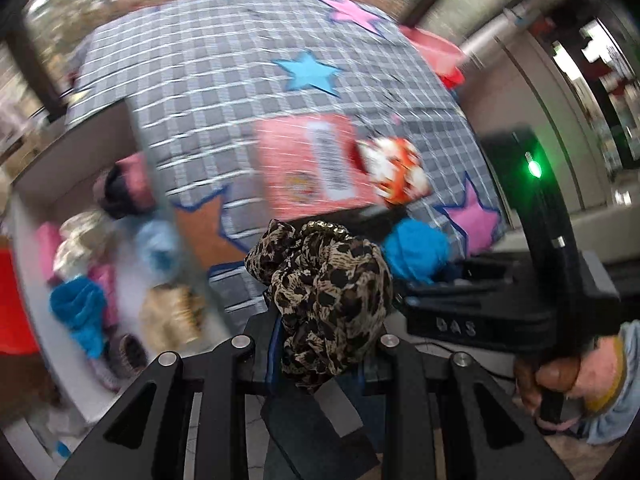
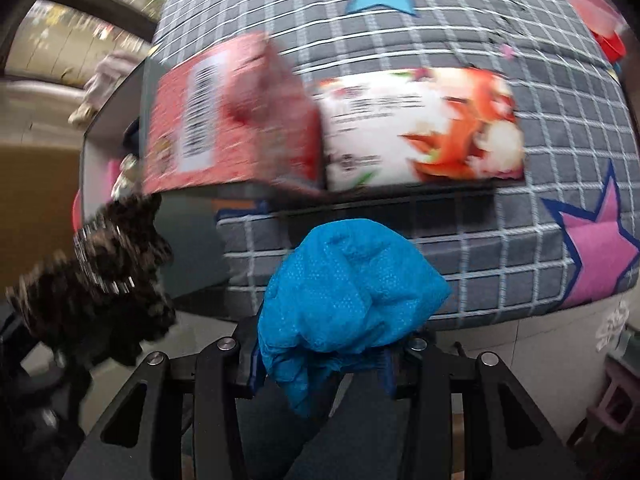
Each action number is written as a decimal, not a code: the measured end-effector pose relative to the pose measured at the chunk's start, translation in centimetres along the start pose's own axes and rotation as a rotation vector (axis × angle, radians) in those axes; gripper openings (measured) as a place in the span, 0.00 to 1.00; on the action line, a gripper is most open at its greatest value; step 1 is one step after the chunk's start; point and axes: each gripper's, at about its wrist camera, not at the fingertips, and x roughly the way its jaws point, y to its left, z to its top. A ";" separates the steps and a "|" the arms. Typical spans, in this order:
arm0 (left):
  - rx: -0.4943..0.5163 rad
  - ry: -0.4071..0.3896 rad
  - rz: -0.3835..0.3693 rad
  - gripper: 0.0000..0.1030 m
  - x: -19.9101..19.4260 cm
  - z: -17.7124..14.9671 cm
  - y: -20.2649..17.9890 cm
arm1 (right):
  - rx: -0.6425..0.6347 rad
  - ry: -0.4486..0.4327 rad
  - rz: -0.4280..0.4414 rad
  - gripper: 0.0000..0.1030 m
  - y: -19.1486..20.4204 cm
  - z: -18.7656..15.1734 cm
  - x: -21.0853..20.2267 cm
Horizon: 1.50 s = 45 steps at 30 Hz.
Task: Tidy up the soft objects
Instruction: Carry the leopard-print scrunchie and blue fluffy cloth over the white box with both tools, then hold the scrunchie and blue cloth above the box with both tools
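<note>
My left gripper point(image 1: 320, 320) is shut on a bunched leopard-print cloth point(image 1: 324, 292) that hides its fingertips. My right gripper point(image 2: 320, 344) is shut on a crumpled bright blue cloth point(image 2: 348, 284), which covers its pads. In the left wrist view the right gripper point(image 1: 424, 280) with the blue cloth point(image 1: 416, 248) shows just to the right, held by a person's hand point(image 1: 560, 372). The right wrist view shows the leopard cloth point(image 2: 100, 276) blurred at the left. Both hang over the near edge of a grey checked mat point(image 1: 224, 80) with coloured stars.
A white bin point(image 1: 44, 184) at the left holds several soft items: blue point(image 1: 76, 312), pink point(image 1: 128, 180) and tan point(image 1: 172, 312) cloths. A red box point(image 2: 228, 112) and a white-orange package point(image 2: 424, 128) lie on the mat point(image 2: 520, 248). A red tub point(image 1: 436, 52) stands at the far right.
</note>
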 end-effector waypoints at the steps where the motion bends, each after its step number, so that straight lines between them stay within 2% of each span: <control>1: -0.032 -0.016 0.016 0.29 -0.5 -0.3 1.0 | -0.020 0.004 0.003 0.43 0.8 0.0 0.1; 6: -0.162 -0.078 0.112 0.29 -2.3 -1.9 5.5 | -0.139 0.015 0.008 0.43 4.8 0.2 0.4; 9: -0.231 -0.088 0.165 0.29 -2.7 -2.9 7.7 | -0.199 0.017 0.006 0.43 6.8 0.2 0.5; 15: -0.356 -0.086 0.203 0.29 -3.0 -5.4 11.8 | -0.300 0.022 0.000 0.43 11.3 0.5 0.8; 20: -0.406 -0.096 0.226 0.29 -3.1 -6.4 13.0 | -0.383 0.013 -0.012 0.43 14.8 1.5 0.7; 29: -0.455 -0.117 0.246 0.29 -3.7 -7.0 14.3 | -0.473 0.006 0.007 0.43 18.9 1.9 0.5; 45: -0.457 -0.090 0.260 0.29 -3.1 -6.9 15.3 | -0.474 0.025 0.007 0.43 19.3 2.1 1.0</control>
